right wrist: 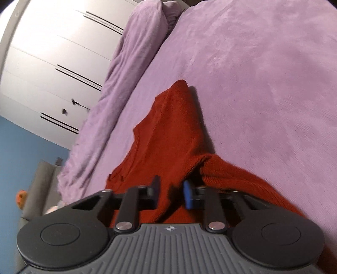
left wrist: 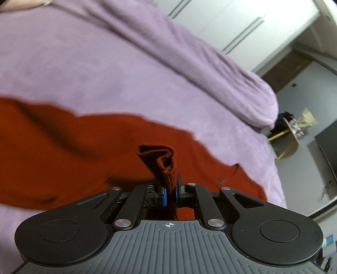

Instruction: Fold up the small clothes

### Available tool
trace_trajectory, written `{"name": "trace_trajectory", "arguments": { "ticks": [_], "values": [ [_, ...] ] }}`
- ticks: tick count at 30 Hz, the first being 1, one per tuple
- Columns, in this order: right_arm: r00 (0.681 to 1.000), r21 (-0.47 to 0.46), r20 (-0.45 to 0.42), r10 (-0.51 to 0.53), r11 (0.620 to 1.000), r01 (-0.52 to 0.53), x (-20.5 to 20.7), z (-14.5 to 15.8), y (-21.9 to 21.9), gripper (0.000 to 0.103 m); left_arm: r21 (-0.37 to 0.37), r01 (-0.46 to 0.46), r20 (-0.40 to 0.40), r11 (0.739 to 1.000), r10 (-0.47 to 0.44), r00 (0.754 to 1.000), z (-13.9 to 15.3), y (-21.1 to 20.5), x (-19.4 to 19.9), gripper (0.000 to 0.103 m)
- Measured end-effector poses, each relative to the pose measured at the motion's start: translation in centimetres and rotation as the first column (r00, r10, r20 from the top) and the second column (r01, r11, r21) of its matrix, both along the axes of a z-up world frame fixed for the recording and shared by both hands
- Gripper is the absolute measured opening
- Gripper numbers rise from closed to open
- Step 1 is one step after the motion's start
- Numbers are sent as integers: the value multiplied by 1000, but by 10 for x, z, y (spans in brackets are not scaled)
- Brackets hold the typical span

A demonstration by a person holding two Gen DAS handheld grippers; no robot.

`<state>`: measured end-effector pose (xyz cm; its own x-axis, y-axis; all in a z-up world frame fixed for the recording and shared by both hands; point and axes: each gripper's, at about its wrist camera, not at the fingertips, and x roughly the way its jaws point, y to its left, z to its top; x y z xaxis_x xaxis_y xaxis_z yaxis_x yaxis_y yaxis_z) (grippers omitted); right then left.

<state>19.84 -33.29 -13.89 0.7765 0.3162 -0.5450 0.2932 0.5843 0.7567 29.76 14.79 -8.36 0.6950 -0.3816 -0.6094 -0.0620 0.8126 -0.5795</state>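
Note:
A rust-red knitted garment point(left wrist: 84, 151) lies spread on the lilac bed cover point(left wrist: 105, 69). My left gripper point(left wrist: 170, 189) is shut on a bunched ribbed edge point(left wrist: 166, 166) of it, which stands up between the blue pads and is lifted off the rest. In the right wrist view the same garment point(right wrist: 172, 130) runs away from the camera to a pointed end. My right gripper point(right wrist: 171, 189) sits low over its near part. Its jaws stand apart, red fabric lies between them, and a thick fold drapes over the right finger point(right wrist: 188, 196).
A rolled lilac duvet point(left wrist: 231, 73) point(right wrist: 126, 63) runs along the bed's far side. White wardrobe doors point(right wrist: 52, 52) stand behind it. Past the bed's corner there is floor with a dark screen point(left wrist: 328, 143) and clutter. A person's hand point(left wrist: 21, 4) shows at the top left.

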Motion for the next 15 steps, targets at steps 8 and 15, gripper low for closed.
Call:
{"name": "trace_trajectory", "arguments": {
  "ticks": [8,15],
  "values": [
    [993,-358,115,-36,931,76,-3,37,10,6,94,103,172,990,-118,978,34,-29,11,9],
    [973,-389,37,226,900,-194,-19,40,26,15,166,119,-40,979,-114,993,-20,-10,-3,9]
  ]
}}
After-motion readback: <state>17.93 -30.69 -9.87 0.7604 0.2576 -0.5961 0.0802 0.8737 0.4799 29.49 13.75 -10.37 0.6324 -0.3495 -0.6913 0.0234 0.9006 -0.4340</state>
